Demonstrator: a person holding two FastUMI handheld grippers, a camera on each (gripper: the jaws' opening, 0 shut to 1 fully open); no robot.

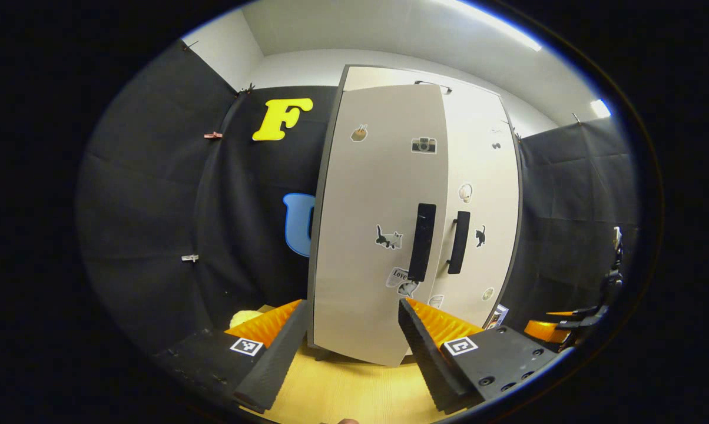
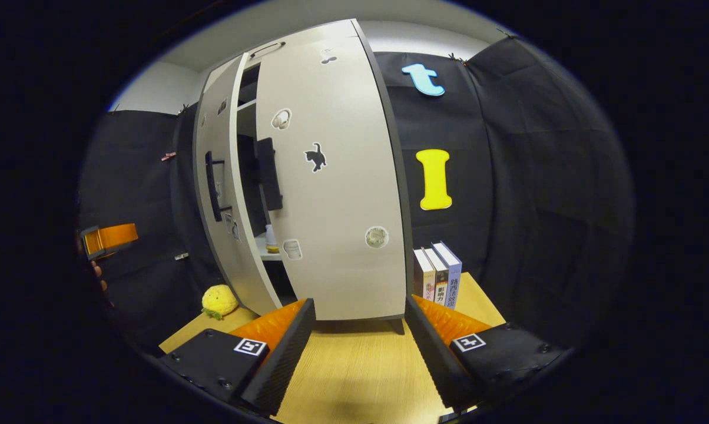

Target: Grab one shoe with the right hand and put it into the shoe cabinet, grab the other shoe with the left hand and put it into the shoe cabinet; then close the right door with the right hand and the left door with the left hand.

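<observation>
Both tongs [image 1: 350,330] [image 2: 359,327] agape before cabinet [image 2: 331,176]

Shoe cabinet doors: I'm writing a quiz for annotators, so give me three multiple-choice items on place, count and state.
1. Where do the books stand? A) right of the shoe cabinet B) on top of it C) inside it
2. How many books? A) one B) three C) five
3. The left door is: A) fully shut B) ajar C) missing

Answers: 1 A, the right gripper view shows them upright on the table beside the cabinet's right side. 2 B, three spines stand side by side. 3 B, a dark gap shows between it and the right door.
</observation>
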